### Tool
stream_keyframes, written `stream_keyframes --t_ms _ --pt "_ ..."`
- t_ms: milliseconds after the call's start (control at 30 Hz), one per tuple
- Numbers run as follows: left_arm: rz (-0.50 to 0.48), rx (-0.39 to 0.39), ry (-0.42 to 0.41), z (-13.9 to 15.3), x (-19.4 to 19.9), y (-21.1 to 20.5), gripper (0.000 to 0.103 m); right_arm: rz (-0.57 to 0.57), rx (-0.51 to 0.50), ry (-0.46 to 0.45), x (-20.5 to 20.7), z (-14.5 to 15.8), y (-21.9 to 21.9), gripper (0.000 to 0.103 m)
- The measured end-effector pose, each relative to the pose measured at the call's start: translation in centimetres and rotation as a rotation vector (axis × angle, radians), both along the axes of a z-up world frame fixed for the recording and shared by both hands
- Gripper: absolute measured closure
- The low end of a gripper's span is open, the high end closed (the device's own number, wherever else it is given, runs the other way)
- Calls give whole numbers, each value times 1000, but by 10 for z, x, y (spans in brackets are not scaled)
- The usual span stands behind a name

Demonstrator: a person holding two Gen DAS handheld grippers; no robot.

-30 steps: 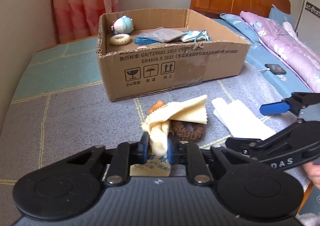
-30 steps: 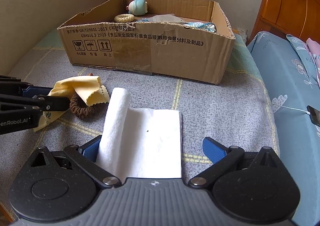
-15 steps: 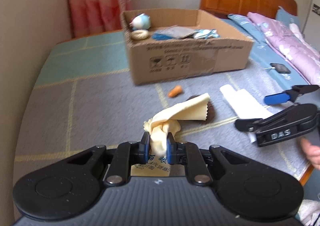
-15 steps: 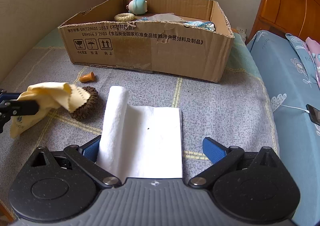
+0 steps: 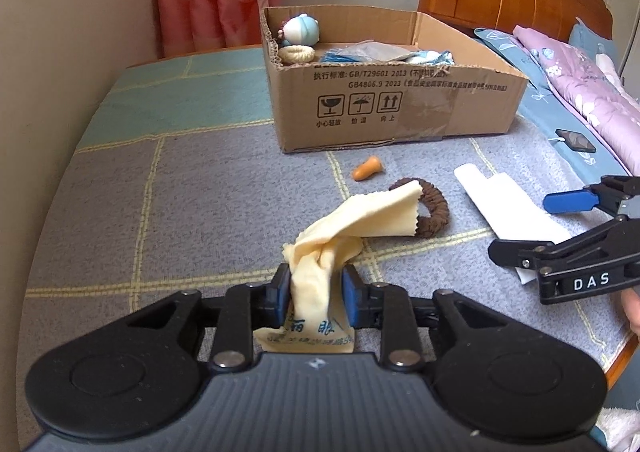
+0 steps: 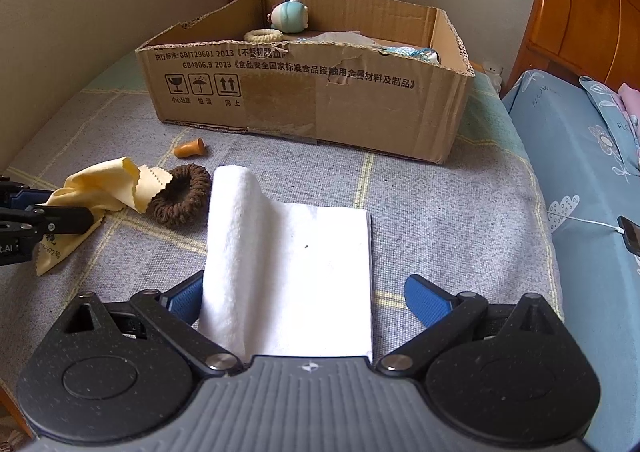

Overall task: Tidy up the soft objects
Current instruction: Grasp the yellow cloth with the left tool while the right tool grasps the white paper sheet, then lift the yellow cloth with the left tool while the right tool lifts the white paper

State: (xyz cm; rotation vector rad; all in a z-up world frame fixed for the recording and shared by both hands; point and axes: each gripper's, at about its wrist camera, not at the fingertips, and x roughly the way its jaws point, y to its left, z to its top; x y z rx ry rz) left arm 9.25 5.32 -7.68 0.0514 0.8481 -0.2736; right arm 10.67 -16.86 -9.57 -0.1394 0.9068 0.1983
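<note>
My left gripper (image 5: 313, 284) is shut on a yellow cleaning cloth (image 5: 360, 215) and holds it just above the bed cover; the cloth's far end drapes over a brown hair scrunchie (image 5: 434, 211). The cloth (image 6: 104, 187) and scrunchie (image 6: 182, 197) also show in the right wrist view. My right gripper (image 6: 308, 294) is open, its blue pads either side of a folded white towel (image 6: 288, 272) that lies flat, with the left pad touching the fold. An orange earplug (image 5: 367, 167) lies in front of the cardboard box (image 5: 400, 107).
The box (image 6: 312, 103) holds a blue plush toy (image 5: 302, 29), a cream scrunchie (image 5: 296, 53) and blue-grey soft items. A phone (image 5: 574, 139) lies on the blue bedding at right, below the pink quilt (image 5: 580, 79). A wall is at left, curtains behind.
My left gripper has pulled back and lifted the yellow cloth off the scrunchie and earplug, uncovering both. The right gripper and white towel have not moved.
</note>
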Motion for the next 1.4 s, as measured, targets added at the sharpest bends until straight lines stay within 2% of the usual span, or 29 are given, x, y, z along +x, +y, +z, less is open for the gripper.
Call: stream_keyframes --t_ms 167,233,300,333,533,667,767,933,1000,1100,1400 --pt "-1 -7 -1 0 1 1 75 33 -2 -18 -3 5 8 24" --pt "0 -11 -1 0 1 2 72 35 -4 -18 -2 6 10 29" --pt "-1 -12 -1 -1 2 2 54 34 -4 -18 -2 7 11 36" --pt "3 -6 -3 -1 2 1 52 30 -5 -19 -2 7 10 41" --pt "2 5 -3 -1 3 -2 52 9 -14 -8 0 8 6 39" --pt "8 9 6 0 4 -3 57 -1 -16 -5 2 7 7 39" --pt "12 4 9 0 6 -2 58 3 -31 -6 4 8 10 46" --pt "5 19 5 0 12 -5 58 19 -53 -16 4 9 13 50" --pt "7 16 4 0 13 -6 73 16 -57 -16 4 9 12 52" --pt "-3 -4 12 2 14 -4 84 12 -55 -18 3 9 10 56" --pt "-19 29 -21 16 6 -1 88 27 -62 -28 0 17 8 68"
